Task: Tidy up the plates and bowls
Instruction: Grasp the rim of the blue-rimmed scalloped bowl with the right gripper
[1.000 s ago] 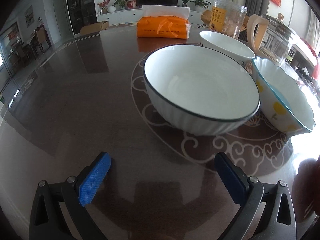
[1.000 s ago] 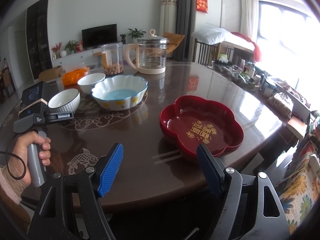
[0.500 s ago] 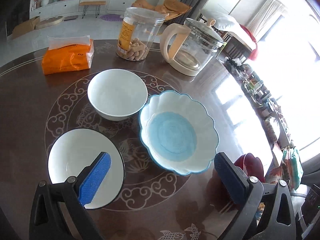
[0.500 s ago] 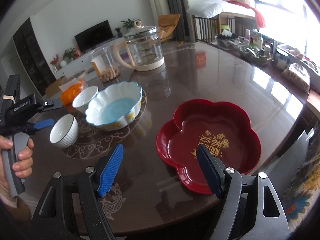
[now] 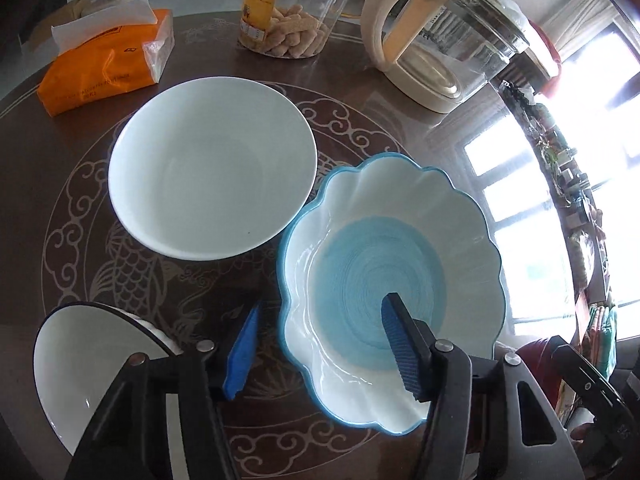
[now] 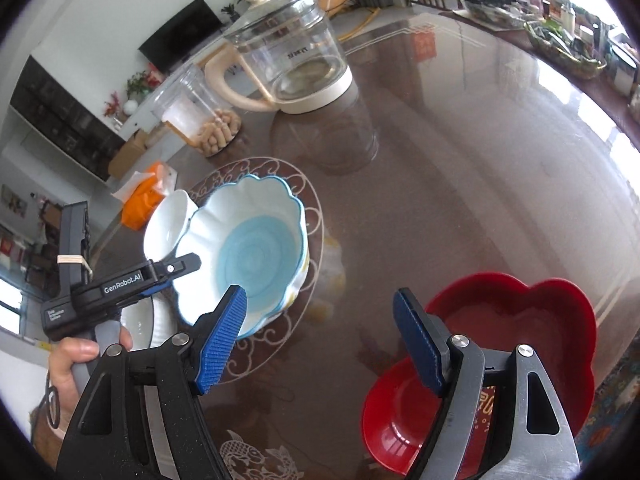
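Note:
A scalloped blue-and-white bowl [image 5: 396,240] sits on the dark table, also in the right wrist view [image 6: 256,252]. My left gripper [image 5: 316,344] is open and straddles its near-left rim, one finger inside the bowl, one outside. A plain white bowl [image 5: 212,164] stands left of it. A white bowl with a dark rim [image 5: 88,364] is at the lower left. My right gripper [image 6: 320,336] is open and empty above the table, between the blue bowl and a red flower-shaped plate [image 6: 520,344].
A glass kettle [image 5: 448,36], a jar of snacks [image 5: 296,12] and an orange tissue pack [image 5: 108,64] stand at the back of the table. The left gripper's body and the hand holding it show in the right wrist view [image 6: 100,288].
My left gripper has come down and forward onto the blue bowl's rim, its jaws narrower than before. My right gripper has moved lower and closer over the table.

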The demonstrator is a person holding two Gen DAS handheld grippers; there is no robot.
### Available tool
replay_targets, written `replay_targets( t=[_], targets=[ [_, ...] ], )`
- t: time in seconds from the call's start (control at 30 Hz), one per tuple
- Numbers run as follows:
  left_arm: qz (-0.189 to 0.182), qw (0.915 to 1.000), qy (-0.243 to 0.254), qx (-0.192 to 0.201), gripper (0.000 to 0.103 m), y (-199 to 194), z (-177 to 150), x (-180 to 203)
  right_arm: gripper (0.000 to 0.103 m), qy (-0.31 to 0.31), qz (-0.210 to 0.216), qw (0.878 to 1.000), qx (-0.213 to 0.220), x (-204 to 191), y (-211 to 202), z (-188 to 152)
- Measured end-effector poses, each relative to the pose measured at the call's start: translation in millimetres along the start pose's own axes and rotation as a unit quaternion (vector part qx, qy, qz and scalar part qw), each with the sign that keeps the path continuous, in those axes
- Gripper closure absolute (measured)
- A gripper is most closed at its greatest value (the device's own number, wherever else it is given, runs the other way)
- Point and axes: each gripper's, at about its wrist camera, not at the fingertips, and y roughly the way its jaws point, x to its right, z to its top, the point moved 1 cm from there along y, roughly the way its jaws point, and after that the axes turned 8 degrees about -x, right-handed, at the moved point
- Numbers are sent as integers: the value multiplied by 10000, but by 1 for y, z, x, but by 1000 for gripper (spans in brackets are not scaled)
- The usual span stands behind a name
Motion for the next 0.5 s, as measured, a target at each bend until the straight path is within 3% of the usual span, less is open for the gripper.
replay_targets(
  t=[0.03, 0.13, 0.2, 0.3, 0.4, 0.43, 0.47, 0.5],
  targets=[
    [21, 10000, 25, -2, 63, 2, 1, 1, 24, 0, -30, 10000, -76, 1, 9, 6],
    [152, 9998, -91, 73, 74, 4, 4, -2, 25, 169, -20, 9994, -302, 6, 35, 25],
    [232, 9996, -150, 99, 81, 6, 6, -4, 42, 211, -46, 9991, -372, 6, 49, 35],
    [312, 9994, -119, 105, 84, 6, 7, -6, 50, 104, -152, 9987, -472, 2, 71, 48],
    [494, 9987, 14, 117, 84, 9, 8, -1, 53, 263, 44, 9976, -643, 4, 91, 54],
    [546, 9984, 45, 123, 84, 10, 8, 0, 58, 333, 97, 9969, -703, 6, 97, 56],
    [582, 9982, 58, 126, 84, 10, 8, 0, 74, 402, 200, 9959, -783, 8, 103, 57],
    [607, 9981, 64, 128, 84, 11, 9, 1, 82, 489, 399, 9945, -835, 9, 107, 57]
  ],
)
